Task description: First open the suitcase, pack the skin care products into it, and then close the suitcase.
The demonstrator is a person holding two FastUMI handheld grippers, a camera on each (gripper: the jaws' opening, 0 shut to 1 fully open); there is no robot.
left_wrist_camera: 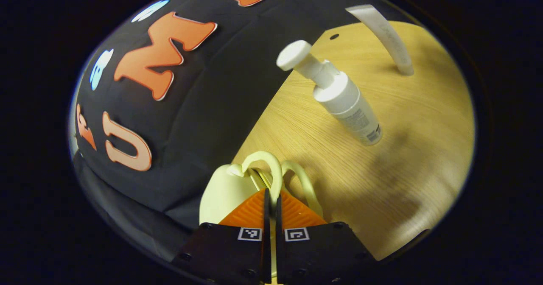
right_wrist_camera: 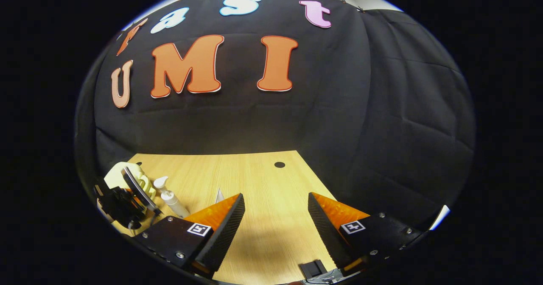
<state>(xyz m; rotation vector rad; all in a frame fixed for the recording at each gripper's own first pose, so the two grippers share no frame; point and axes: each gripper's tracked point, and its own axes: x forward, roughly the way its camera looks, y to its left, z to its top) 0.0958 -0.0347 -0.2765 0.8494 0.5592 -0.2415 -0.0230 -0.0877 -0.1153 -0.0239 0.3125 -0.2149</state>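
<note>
Left tool (left_wrist_camera: 271, 200): clenched, both orange fingers pressed on the pale handle (left_wrist_camera: 271, 170) of the suitcase (left_wrist_camera: 227, 191). In the right gripper view this tool (right_wrist_camera: 127, 204) was seen far left, at the suitcase (right_wrist_camera: 127, 177)

Right tool (right_wrist_camera: 275, 221): released, fingers wide apart, grasping nothing, held above bare bench (right_wrist_camera: 254, 174)

Suitcase: small, cream, hard-shelled, with two looped handles; it stood at the left edge of the bench (left_wrist_camera: 424, 149), next to the black wall. Whether the lid was lifted at all could not be told

Pump bottle (left_wrist_camera: 343, 98): white, with a round white pump head and a printed label low on the body; standing on the bench beyond the suitcase, apart from it. Also seen in the right gripper view (right_wrist_camera: 172, 200), just right of the suitcase

Tube (left_wrist_camera: 386, 34): white, slim, standing farther off near the far edge of the bench, well apart from the bottle

Progress, as judged: early, the opening step in hand. Both products sat outside the suitcase, so packing and closing were left to do
</note>
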